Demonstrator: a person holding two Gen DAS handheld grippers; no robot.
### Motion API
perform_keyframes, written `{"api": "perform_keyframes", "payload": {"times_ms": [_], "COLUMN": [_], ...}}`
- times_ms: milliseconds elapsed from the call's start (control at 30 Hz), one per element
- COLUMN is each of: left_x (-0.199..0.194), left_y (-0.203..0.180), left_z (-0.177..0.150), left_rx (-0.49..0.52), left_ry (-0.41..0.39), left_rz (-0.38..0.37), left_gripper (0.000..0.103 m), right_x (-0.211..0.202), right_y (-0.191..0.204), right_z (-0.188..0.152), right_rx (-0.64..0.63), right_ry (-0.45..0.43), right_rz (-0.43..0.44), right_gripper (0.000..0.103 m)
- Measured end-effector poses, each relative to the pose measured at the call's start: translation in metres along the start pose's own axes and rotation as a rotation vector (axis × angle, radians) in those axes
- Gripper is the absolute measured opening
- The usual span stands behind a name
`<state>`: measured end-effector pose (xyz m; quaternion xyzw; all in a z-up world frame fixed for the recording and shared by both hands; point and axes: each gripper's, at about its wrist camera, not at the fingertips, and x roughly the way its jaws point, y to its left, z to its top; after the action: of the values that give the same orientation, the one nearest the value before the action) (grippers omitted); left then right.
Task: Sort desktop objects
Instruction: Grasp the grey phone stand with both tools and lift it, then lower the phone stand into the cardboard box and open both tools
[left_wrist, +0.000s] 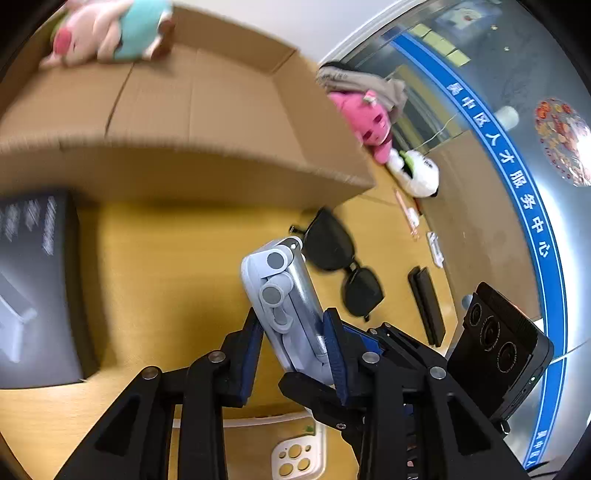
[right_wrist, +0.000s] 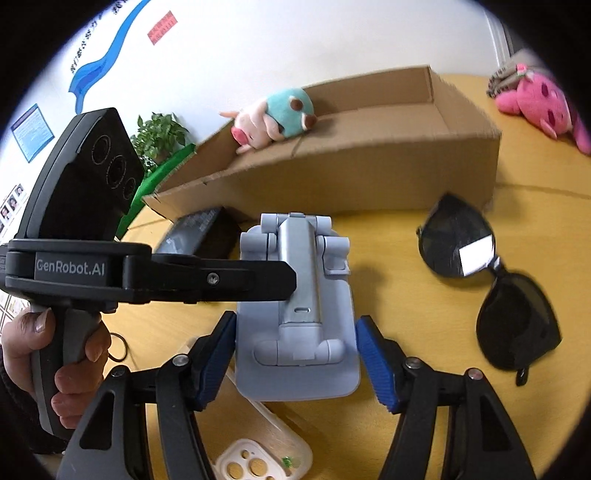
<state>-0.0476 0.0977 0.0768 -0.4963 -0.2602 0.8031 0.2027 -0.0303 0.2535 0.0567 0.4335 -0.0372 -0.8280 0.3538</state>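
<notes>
A grey-blue folding phone stand (left_wrist: 284, 295) (right_wrist: 299, 317) is held above the yellow desk. My left gripper (left_wrist: 293, 343) has its blue pads against the stand's two sides. In the right wrist view the left gripper's body (right_wrist: 147, 273) reaches in from the left onto the stand. My right gripper (right_wrist: 295, 354) brackets the stand's base, its left pad near the stand's edge and its right pad a little apart. Black sunglasses (left_wrist: 343, 266) (right_wrist: 487, 280) lie on the desk to the right. An open cardboard box (left_wrist: 177, 110) (right_wrist: 369, 155) stands behind, holding a pink and teal plush (left_wrist: 110, 33) (right_wrist: 273, 118).
A cream phone case (left_wrist: 299, 458) (right_wrist: 258, 454) lies below the grippers. A dark box (left_wrist: 33, 288) (right_wrist: 207, 232) is at left. A pink plush (left_wrist: 365, 118) (right_wrist: 535, 103), a white plush (left_wrist: 417, 173) and a black bar (left_wrist: 426, 306) lie to the right.
</notes>
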Motion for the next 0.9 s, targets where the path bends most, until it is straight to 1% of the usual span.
{"api": "perform_keyframes", "payload": {"times_ms": [67,200,367,433,500,567,667,767,900], "left_x": [-0.017,-0.044,-0.067,-0.076,-0.080,-0.087,-0.097,-0.097,-0.086], "left_y": [-0.010,-0.027,-0.049,-0.048,-0.048,-0.049,-0.047,-0.044,-0.033], "left_z": [0.006,0.025,0.069,0.091,0.111,0.135,0.163,0.192,0.236], "left_rx": [0.023,0.071,0.169,0.177,0.185,0.200,0.221,0.233,0.201], "left_ry": [-0.049,-0.110,-0.166,-0.198,-0.214,-0.236,-0.256,-0.257,-0.236], "left_rz": [-0.007,-0.032,-0.035,-0.057,-0.063,-0.069,-0.071,-0.073,-0.104], "left_gripper": [0.034,0.033,0.033,0.033,0.033,0.033,0.033,0.033,0.032], "right_x": [-0.008,-0.030,-0.041,-0.044,-0.043,-0.041,-0.039,-0.034,-0.020], "right_y": [0.007,0.022,0.033,0.036,0.038,0.037,0.041,0.042,0.034], "right_z": [0.010,0.038,0.083,0.104,0.127,0.151,0.179,0.205,0.237], "right_rx": [-0.030,-0.095,-0.165,-0.197,-0.217,-0.216,-0.229,-0.244,-0.238], "right_ry": [-0.025,-0.098,-0.157,-0.175,-0.184,-0.189,-0.214,-0.232,-0.230], "right_rz": [0.001,0.001,-0.025,-0.045,-0.059,-0.053,-0.061,-0.079,-0.095], "right_gripper": [0.064,0.064,0.064,0.064,0.064,0.064,0.064,0.064,0.064]}}
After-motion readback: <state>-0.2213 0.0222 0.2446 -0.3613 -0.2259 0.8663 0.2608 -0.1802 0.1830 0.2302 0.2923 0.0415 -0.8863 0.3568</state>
